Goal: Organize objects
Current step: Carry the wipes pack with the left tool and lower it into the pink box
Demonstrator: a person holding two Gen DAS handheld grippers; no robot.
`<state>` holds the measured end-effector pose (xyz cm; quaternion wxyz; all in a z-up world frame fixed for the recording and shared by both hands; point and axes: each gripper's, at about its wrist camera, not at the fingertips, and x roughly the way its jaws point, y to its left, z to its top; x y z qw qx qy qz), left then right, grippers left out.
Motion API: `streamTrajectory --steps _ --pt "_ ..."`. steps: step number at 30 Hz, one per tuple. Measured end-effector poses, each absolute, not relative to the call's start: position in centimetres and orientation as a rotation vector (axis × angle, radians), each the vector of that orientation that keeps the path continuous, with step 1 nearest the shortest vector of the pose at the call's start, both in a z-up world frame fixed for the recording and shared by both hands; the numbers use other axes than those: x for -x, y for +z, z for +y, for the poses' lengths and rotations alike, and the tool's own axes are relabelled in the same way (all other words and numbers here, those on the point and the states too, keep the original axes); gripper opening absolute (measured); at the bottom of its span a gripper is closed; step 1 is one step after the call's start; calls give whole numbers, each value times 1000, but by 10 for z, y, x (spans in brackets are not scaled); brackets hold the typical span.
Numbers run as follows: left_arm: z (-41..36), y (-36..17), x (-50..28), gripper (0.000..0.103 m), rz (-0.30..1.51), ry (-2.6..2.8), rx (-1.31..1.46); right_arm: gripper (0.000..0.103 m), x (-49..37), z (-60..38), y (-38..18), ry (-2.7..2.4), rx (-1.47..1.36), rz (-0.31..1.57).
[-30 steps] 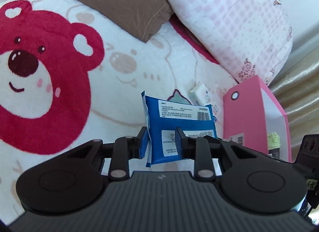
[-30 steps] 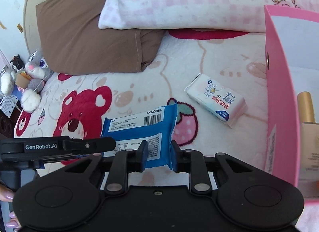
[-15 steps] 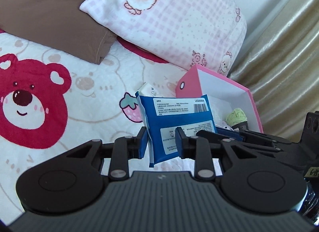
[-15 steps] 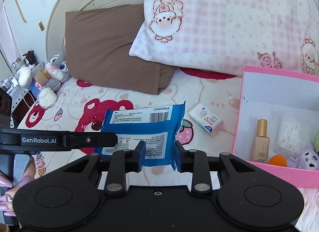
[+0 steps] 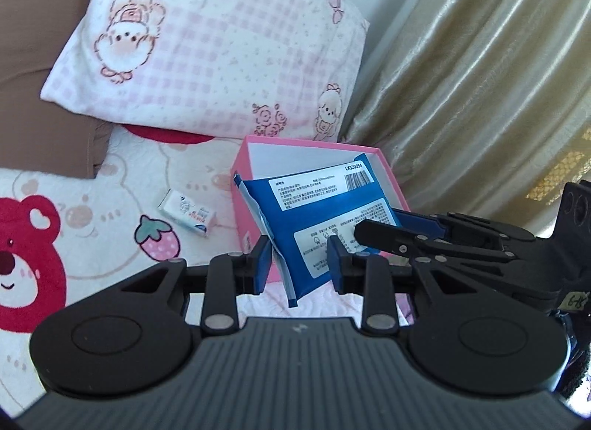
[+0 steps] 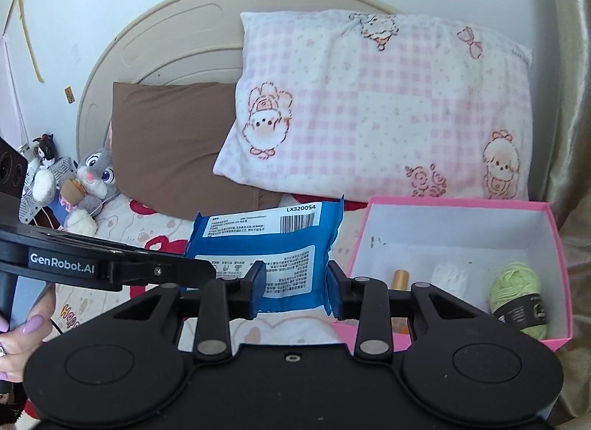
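Blue pack (image 6: 275, 245) between both hand-held grippers, left (image 5: 298, 265) gripping it, right (image 6: 291, 287) opening (pack still between pads), pink box (image 6: 554, 245) right.

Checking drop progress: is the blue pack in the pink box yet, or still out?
Out. The blue pack hangs in the air between both claws, beside and above the open pink box, not resting inside it.
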<state>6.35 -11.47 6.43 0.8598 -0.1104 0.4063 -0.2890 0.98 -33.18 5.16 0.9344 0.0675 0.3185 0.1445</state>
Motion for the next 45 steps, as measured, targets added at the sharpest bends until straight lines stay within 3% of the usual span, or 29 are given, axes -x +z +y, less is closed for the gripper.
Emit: streamTrajectory --steps 11,31,44,45 --pt "-203 78 -115 29 887 -669 143 41 -34 -397 61 187 -134 625" --pt "-271 -49 -230 29 1076 -551 221 41 -144 -463 -53 123 -251 866" --pt "-290 -91 -261 30 1106 -497 142 41 -189 -469 -108 85 -299 981" --pt "-289 -91 -261 34 1094 -499 169 42 -190 -470 -110 71 -296 985"
